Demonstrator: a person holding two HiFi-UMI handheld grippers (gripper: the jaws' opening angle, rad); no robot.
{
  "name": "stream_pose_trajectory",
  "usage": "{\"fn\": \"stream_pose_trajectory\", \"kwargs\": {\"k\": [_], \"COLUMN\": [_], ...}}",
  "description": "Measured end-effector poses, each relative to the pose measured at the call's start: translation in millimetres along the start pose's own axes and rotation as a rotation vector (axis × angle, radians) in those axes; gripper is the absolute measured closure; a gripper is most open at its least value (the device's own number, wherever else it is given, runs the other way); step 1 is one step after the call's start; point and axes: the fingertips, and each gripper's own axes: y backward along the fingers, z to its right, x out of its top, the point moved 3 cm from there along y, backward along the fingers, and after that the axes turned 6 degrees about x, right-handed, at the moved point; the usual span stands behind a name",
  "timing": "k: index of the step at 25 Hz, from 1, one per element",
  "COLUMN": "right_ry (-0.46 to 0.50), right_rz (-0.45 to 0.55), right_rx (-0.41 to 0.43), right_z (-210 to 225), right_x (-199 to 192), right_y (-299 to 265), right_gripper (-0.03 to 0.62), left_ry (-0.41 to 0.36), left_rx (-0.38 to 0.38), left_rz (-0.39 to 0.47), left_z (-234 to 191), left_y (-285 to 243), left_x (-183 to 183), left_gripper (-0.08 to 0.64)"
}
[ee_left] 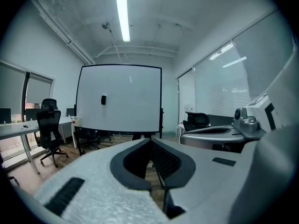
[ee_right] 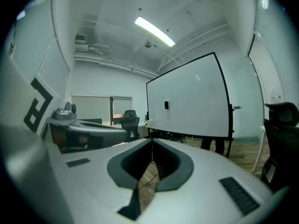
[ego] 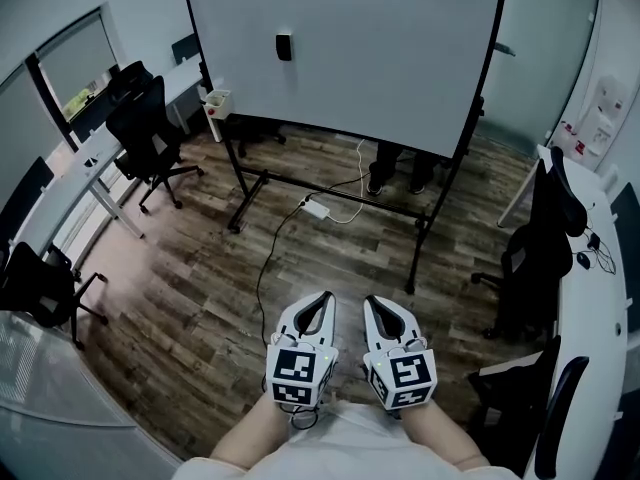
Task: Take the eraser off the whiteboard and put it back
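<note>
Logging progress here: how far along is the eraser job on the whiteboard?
Nothing looks done: the eraser sits on the whiteboard, untouched. Nothing is in hand: the left hand-held gripper and right hand-held gripper are shut and empty, side by side, well short of the board. Left: approach, take the eraser off, put it back.

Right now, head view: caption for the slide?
Shut and empty, the left gripper and right gripper face the whiteboard, eraser stuck on it.

Eraser (ego: 284, 47) is black, whiteboard (ego: 380, 38) white, floor (ego: 200, 308) brown wood-grain.
</note>
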Motion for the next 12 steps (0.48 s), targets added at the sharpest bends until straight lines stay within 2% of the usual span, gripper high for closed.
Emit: {"fn": "stream_pose_trajectory", "kwargs": {"k": [6, 12], "right_ry": [0.014, 0.010], "right_rz": [-0.025, -0.033], "right_rx": [0.016, 0.003], "right_z": [-0.9, -1.8], "right_x": [-5.8, 0.0], "right_y": [-22.1, -83.2], "right_gripper": [0.565, 0.565], "left_ry": [0.020, 0.004], "left_rx": [-0.006, -0.017], "left_rz": [-0.011, -0.014], "left_z": [-12.2, -65.8], "left_y": [-16.2, -47.4], "left_x": [-3.9, -2.2], "left_gripper": [0.543, 0.543]}}
